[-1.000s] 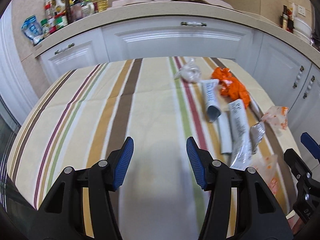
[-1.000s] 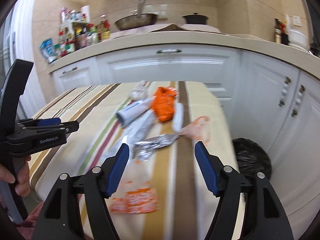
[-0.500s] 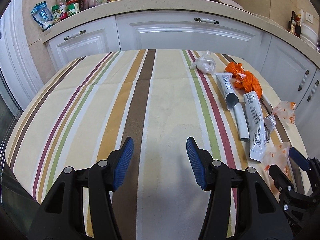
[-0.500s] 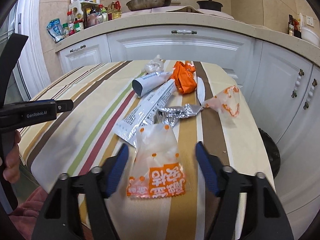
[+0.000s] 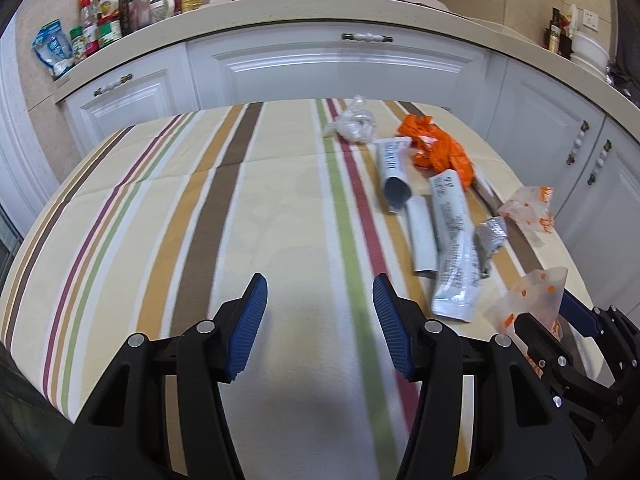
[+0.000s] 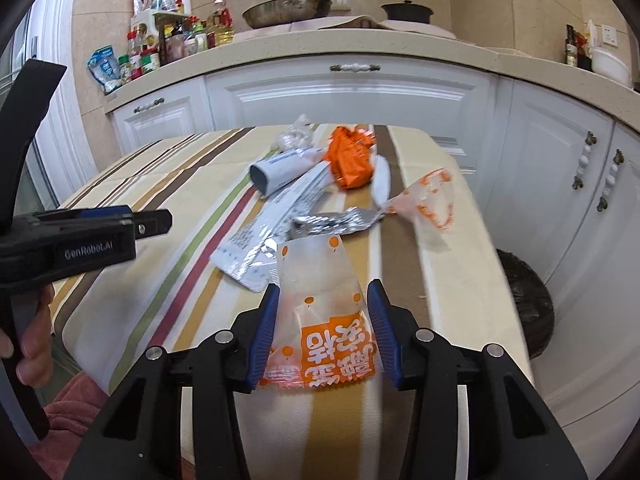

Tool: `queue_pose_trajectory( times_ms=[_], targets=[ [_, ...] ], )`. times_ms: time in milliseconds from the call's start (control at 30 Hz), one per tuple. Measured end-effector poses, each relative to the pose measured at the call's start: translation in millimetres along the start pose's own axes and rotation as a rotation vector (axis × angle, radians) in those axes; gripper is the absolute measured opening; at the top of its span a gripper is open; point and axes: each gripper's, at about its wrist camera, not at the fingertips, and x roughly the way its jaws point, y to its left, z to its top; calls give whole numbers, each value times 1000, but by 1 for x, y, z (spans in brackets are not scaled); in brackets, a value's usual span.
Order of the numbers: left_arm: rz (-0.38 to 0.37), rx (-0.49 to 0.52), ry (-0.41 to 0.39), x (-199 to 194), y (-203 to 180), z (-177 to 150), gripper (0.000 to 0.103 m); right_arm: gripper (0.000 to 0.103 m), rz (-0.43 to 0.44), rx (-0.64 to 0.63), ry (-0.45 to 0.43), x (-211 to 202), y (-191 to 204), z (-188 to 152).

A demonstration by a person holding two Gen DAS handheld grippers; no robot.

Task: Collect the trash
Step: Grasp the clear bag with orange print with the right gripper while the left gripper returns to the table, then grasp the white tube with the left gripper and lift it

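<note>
Trash lies along the right side of a striped tablecloth [image 5: 160, 208]. My right gripper [image 6: 324, 308] is open, its fingers on either side of a clear plastic bag with orange print [image 6: 324, 320], also seen in the left wrist view [image 5: 532, 300]. Beyond it lie a long white wrapper [image 6: 280, 216], a foil wrapper [image 6: 340, 220], a grey-capped tube [image 6: 280, 170], a crumpled orange bag [image 6: 352, 156], a second clear orange-print bag [image 6: 432, 196] and a small clear bag [image 6: 294, 138]. My left gripper [image 5: 320, 304] is open and empty over bare cloth.
A black-lined bin [image 6: 524, 304] stands on the floor right of the table. White cabinets [image 5: 340, 68] and a counter with bottles [image 5: 104, 20], a pan [image 6: 288, 10] and a pot [image 6: 406, 10] run behind. The left gripper body [image 6: 80, 236] shows at the left of the right wrist view.
My right gripper has moved forward and narrowed, so its fingers now flank the clear orange-print bag. My left gripper has shifted slightly; it stays open.
</note>
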Motion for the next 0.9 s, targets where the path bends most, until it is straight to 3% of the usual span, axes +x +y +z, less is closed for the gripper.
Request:
queue_pose_trajectory(
  times_ms=[267,667,733,800,900],
  targets=[
    [-64,54,0,1,-36,1,54,45,-83,57,-36,-15,-33,2],
    [-81,101,33,21,-74,-3,54,45,-137,134,-59,-22,-71,-3],
    [-83,105,33,22,-76,-4,50,45,-136,143,-59,-22,-74,-4],
    [-89,112,38,24,-77,-4,39,45,-136,148,-59,-21,-76,-4],
    [-90,120,32,23,-78,-5,30,45,-136,154,-60,-21,-79,-5]
  ],
)
